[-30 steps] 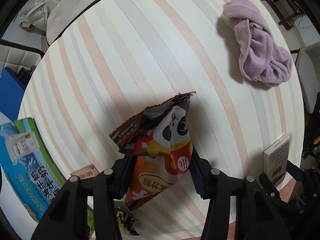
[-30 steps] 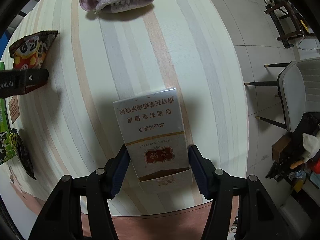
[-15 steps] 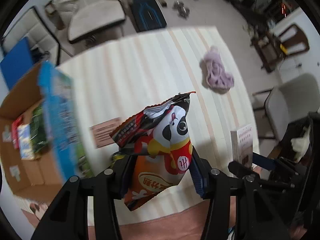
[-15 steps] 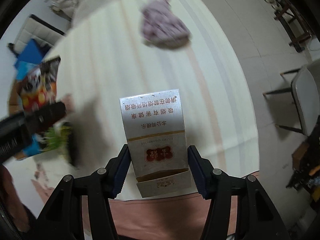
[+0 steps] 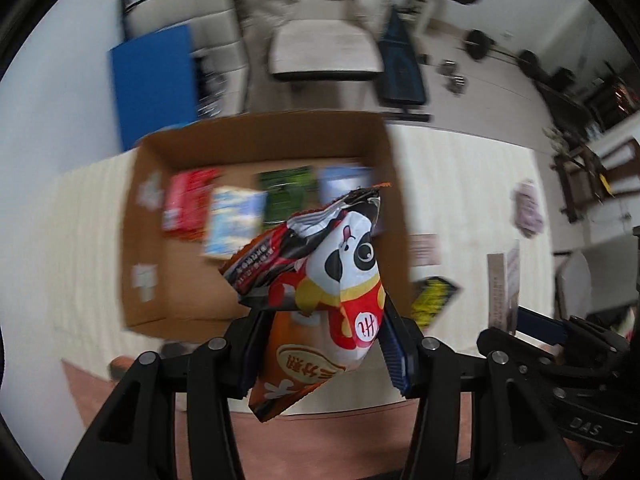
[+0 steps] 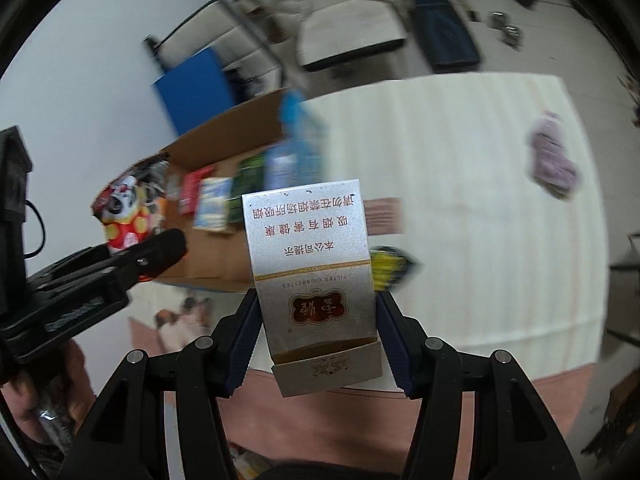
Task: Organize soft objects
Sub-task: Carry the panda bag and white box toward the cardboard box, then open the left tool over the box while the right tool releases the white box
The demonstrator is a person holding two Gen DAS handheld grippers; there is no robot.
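Left tongs (image 5: pixel 320 344) clamp the panda snack bag (image 5: pixel 320 296), held in the air right in front of the open cardboard box (image 5: pixel 256 144). Right tongs (image 6: pixel 316 344) grip a cigarette pack (image 6: pixel 308 256) just right of that box, above the tabletop (image 6: pixel 480 200).

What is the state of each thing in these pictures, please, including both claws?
Left claw: shut on the panda snack bag.
Panda snack bag: crumpled, held up in the air.
Right claw: shut on the cigarette pack.
Cigarette pack: held upside down, lid ajar.
Cardboard box: open, several packets lying inside.
Purple towel: bunched up on the table.
Yellow-black packet: lying on the table beside the box.
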